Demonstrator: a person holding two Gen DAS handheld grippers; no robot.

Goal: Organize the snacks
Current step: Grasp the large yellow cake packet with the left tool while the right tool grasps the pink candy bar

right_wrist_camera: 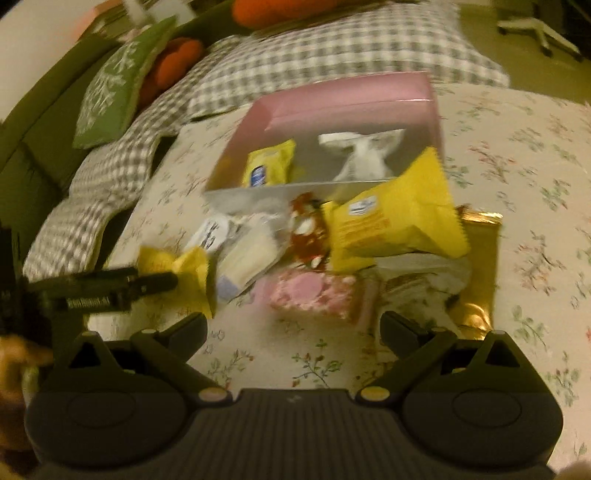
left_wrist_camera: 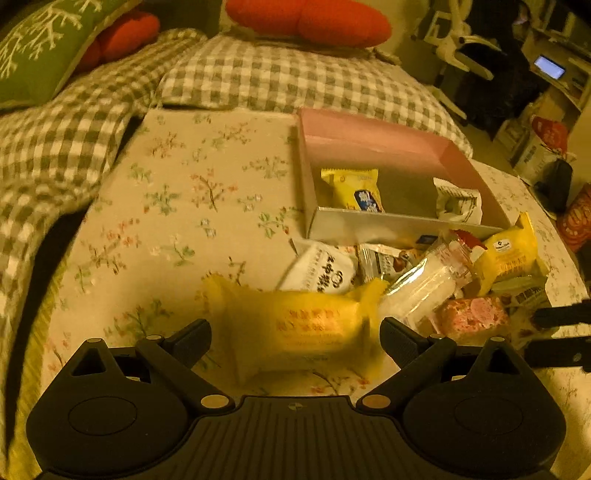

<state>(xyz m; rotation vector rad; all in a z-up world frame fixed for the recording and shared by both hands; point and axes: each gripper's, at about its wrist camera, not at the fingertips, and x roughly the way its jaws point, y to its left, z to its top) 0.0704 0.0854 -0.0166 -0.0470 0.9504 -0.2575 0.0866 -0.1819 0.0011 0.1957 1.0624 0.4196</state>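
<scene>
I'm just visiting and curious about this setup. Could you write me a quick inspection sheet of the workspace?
Surface: floral tablecloth.
Job's things: pink box holding two snacks; a snack pile lies in front of it.
Clutter: nothing seen.
Grippers: left gripper open around a yellow packet; right gripper open, nothing between its fingers.
Cables: nothing seen.
Surroundings: checked blanket, green pillow, red cushions.

pink box (left_wrist_camera: pixel 373 142): 1 | packets inside the box: 2, one yellow (left_wrist_camera: pixel 352 188) and one white (left_wrist_camera: pixel 458 201) | yellow packets outside the box: 2 (left_wrist_camera: pixel 295 325) (left_wrist_camera: pixel 508 254) | pink packet (right_wrist_camera: pixel 314 295): 1 | gold packet (right_wrist_camera: pixel 478 266): 1 | grippers: 2 (left_wrist_camera: pixel 295 341) (right_wrist_camera: pixel 293 338) | remaining pile too blurred to count
</scene>
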